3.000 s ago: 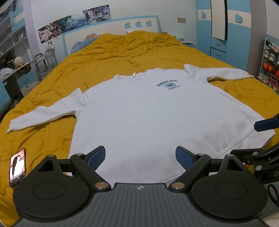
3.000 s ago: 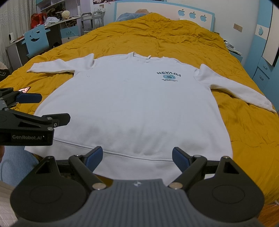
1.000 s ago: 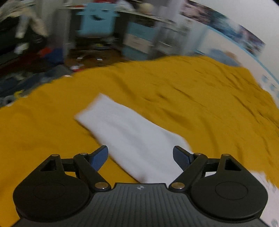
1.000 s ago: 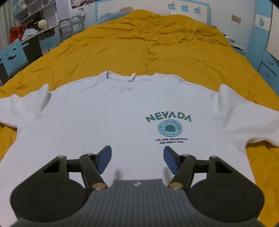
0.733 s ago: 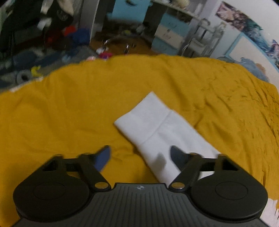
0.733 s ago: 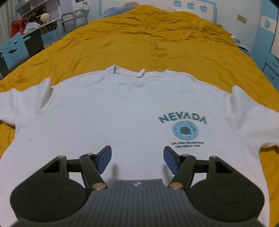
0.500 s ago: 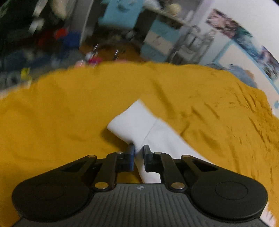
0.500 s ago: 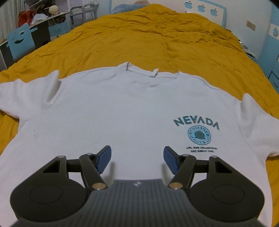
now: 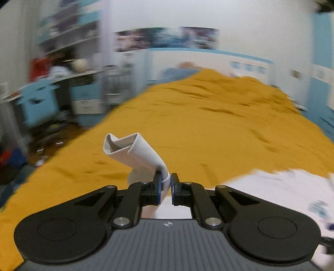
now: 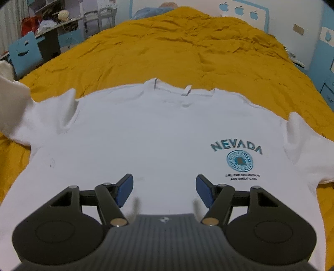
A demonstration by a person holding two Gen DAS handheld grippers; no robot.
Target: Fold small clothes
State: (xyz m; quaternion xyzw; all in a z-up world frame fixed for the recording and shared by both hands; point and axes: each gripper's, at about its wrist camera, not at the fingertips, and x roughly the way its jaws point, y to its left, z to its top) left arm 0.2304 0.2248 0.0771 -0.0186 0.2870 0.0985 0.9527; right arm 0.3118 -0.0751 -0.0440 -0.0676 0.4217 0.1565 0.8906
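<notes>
A white long-sleeved sweatshirt (image 10: 158, 141) with a teal NEVADA print (image 10: 235, 147) lies flat, front up, on the yellow bed cover (image 10: 187, 52). My left gripper (image 9: 165, 181) is shut on the sweatshirt's left sleeve (image 9: 135, 154) near the cuff, and the cuff end curls up above the bed. In the right wrist view the lifted sleeve (image 10: 10, 100) rises at the far left edge. My right gripper (image 10: 162, 187) hovers open over the chest of the sweatshirt, with nothing between its fingers.
The bed cover (image 9: 208, 125) stretches far ahead to a blue-and-white headboard (image 10: 240, 10). A blue chair (image 10: 23, 50) and a cluttered desk (image 10: 54, 25) stand off the bed's left side. Blue cabinets (image 10: 325, 62) line the right wall.
My left gripper closed on the sleeve near the cuff, lifted it off the bed and swung it round toward the sweatshirt's body. The right gripper drifted slightly left over the chest, still open.
</notes>
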